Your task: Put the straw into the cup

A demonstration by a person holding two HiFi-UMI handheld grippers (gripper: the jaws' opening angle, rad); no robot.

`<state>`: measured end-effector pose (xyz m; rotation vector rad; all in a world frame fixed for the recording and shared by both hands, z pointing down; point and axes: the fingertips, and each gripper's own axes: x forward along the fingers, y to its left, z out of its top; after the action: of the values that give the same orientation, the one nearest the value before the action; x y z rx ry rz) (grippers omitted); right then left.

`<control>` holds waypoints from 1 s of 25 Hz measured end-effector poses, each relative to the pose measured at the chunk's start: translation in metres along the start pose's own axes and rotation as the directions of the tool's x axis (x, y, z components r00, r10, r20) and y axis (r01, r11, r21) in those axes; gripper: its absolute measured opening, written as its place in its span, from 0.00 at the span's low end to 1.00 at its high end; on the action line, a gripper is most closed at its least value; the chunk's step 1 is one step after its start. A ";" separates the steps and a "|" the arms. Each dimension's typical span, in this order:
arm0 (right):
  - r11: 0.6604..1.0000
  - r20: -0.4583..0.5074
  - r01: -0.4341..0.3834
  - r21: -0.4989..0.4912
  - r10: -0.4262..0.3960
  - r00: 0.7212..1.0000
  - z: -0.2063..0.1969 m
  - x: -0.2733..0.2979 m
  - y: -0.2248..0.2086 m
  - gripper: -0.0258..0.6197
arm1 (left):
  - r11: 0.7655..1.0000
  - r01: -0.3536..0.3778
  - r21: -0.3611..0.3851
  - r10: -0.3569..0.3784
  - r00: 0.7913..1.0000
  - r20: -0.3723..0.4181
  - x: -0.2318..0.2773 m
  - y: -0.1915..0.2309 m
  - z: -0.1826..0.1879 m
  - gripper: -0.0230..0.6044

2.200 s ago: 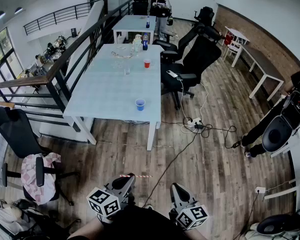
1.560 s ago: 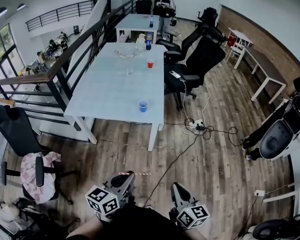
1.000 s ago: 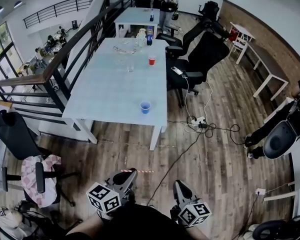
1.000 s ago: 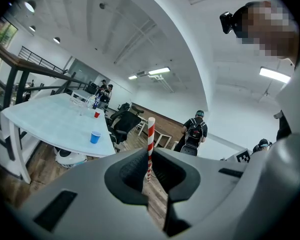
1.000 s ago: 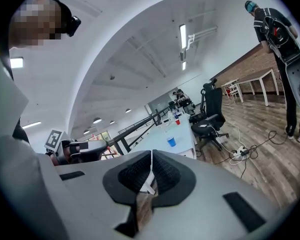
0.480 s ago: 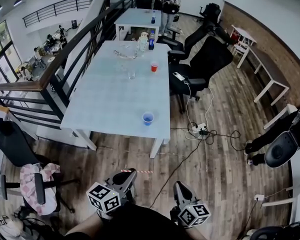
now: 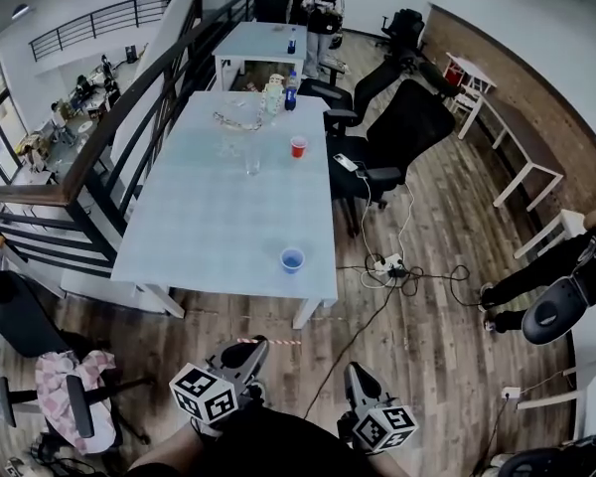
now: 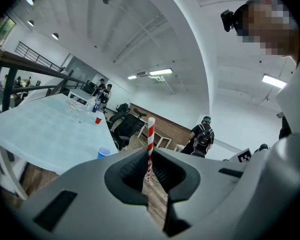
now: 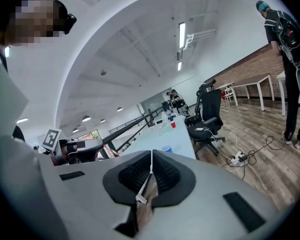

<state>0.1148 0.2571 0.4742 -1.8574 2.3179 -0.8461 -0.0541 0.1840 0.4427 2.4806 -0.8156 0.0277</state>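
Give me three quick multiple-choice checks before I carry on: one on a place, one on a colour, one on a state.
1. Where does the blue cup stand on the table?
A. Near the edge closest to the grippers
B. At its far end
C. At its left edge, halfway along

2. Which colours stripe the straw?
A. Blue and white
B. Red and white
C. Green and yellow

3. How does the left gripper stand?
A. Open and empty
B. Shut on the blue cup
C. Shut on the straw

Answers:
1 A: the head view shows it by the near edge, toward the right corner.
2 B: the left gripper view shows red and white bands.
3 C: its jaws pinch the straw, which sticks up between them.
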 end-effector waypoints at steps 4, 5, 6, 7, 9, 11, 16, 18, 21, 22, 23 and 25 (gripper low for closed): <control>1.000 0.001 0.019 0.000 -0.019 1.000 0.005 0.026 0.009 0.09 | 1.000 0.012 -0.003 -0.012 1.000 0.002 0.003 0.028 0.015 0.10; 1.000 0.001 0.023 -0.002 -0.023 1.000 0.006 0.033 0.012 0.09 | 1.000 0.014 -0.005 -0.014 1.000 0.004 0.002 0.036 0.019 0.10; 1.000 0.000 0.025 -0.004 -0.025 1.000 0.007 0.040 0.016 0.09 | 1.000 0.015 -0.007 -0.015 1.000 0.006 0.001 0.044 0.023 0.10; 1.000 -0.003 0.027 -0.006 -0.027 1.000 0.007 0.048 0.020 0.09 | 1.000 0.016 -0.010 -0.016 1.000 0.008 0.001 0.052 0.027 0.10; 0.999 -0.013 0.028 -0.015 -0.028 1.000 0.007 0.063 0.028 0.09 | 1.000 0.017 -0.014 -0.017 1.000 0.015 -0.001 0.069 0.035 0.10; 0.999 -0.023 0.029 -0.029 -0.029 0.999 0.006 0.078 0.035 0.09 | 1.000 0.018 -0.017 -0.018 1.000 0.021 -0.001 0.087 0.042 0.10; 0.997 -0.032 0.070 -0.033 -0.071 0.997 0.007 0.100 0.041 0.09 | 0.999 0.029 -0.020 -0.029 0.999 0.019 0.004 0.125 0.056 0.10; 0.996 -0.031 0.089 -0.030 -0.090 0.995 0.008 0.105 0.040 0.09 | 0.999 0.041 -0.023 -0.041 0.999 0.016 0.009 0.131 0.059 0.10; 0.994 -0.029 0.103 -0.035 -0.104 0.994 0.011 0.112 0.041 0.09 | 0.997 0.067 -0.026 -0.067 0.998 0.010 0.018 0.135 0.063 0.10; 0.993 -0.027 0.110 -0.033 -0.110 0.994 0.012 0.113 0.040 0.09 | 0.997 0.076 -0.026 -0.076 0.997 0.007 0.022 0.135 0.064 0.10; 0.993 -0.025 0.118 -0.027 -0.119 0.993 0.013 0.113 0.038 0.09 | 0.996 0.085 -0.027 -0.085 0.996 0.002 0.025 0.134 0.064 0.10; 0.991 -0.023 0.137 -0.009 -0.137 0.990 0.014 0.112 0.034 0.09 | 0.995 0.098 -0.032 -0.099 0.995 -0.009 0.030 0.134 0.063 0.10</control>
<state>0.0590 0.1536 0.4793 -2.0405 2.2302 -0.8798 -0.1129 0.0462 0.4574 2.4854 -0.6829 -0.0068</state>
